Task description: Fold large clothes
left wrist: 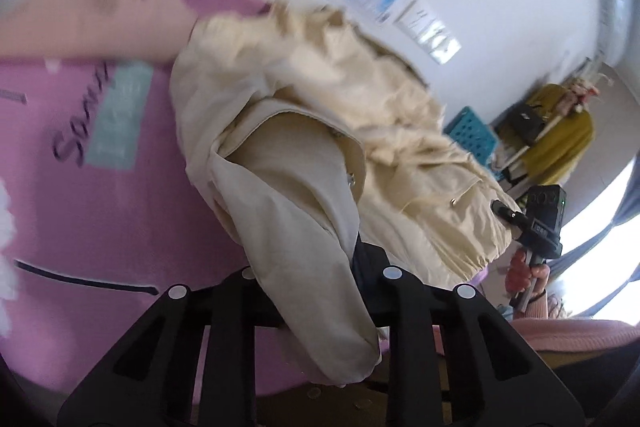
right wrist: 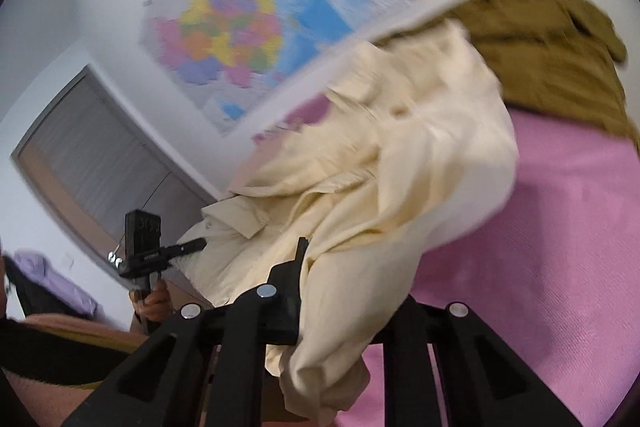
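Pink printed bedding (left wrist: 100,211) under a cream garment (left wrist: 304,115), with a coloured map (right wrist: 240,23) on the white wall behind.

Each gripper grips a bunch of the garment's cloth: the left gripper (left wrist: 320,291) is closed on a hanging fold, the right gripper (right wrist: 320,303) likewise on its own edge of the fabric. Blur softens the far part, but the garment seems partly raised off the bedding between the two. An olive-brown garment (right wrist: 552,67) lies beyond it.
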`<state>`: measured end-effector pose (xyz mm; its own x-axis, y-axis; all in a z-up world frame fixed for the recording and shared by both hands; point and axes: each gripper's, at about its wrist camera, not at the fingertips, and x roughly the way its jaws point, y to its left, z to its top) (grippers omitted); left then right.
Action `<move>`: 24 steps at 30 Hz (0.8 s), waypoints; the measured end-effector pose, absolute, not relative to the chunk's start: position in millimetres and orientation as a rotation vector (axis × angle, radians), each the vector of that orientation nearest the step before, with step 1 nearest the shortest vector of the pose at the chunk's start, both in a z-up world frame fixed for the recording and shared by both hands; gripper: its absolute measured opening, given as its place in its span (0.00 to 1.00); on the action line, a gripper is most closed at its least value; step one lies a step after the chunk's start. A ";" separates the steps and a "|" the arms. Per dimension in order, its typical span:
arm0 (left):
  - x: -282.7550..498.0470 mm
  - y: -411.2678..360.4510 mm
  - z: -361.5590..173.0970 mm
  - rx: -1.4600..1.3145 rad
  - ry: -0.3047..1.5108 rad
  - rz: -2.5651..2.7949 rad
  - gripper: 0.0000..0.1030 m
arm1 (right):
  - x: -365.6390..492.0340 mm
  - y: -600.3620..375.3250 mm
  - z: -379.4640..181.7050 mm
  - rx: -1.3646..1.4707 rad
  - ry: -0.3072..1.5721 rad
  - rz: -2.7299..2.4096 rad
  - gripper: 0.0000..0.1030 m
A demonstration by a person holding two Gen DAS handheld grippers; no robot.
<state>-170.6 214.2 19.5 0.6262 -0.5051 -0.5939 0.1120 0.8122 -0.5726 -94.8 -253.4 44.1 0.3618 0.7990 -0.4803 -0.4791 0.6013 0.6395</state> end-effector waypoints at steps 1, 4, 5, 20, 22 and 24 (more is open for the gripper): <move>-174.7 216.7 25.4 -0.516 0.814 -0.377 0.22 | -98.7 -253.2 50.7 0.418 0.842 0.875 0.14; -190.1 225.1 34.7 -0.504 0.801 -0.400 0.26 | -113.0 -251.1 61.8 0.384 0.826 0.906 0.15; -193.0 226.6 30.5 -0.496 0.811 -0.406 0.31 | -114.9 -251.8 58.2 0.378 0.840 0.897 0.16; -185.8 217.6 -51.0 -0.538 1.023 -0.462 0.71 | -131.5 -258.0 -40.7 0.448 1.129 0.850 0.59; -184.6 214.8 -49.0 -0.524 1.019 -0.464 0.64 | -134.1 -253.7 -42.4 0.456 1.125 0.867 0.44; -184.5 213.3 -46.9 -0.500 1.015 -0.440 0.46 | -134.6 -251.7 -40.7 0.464 1.110 0.865 0.26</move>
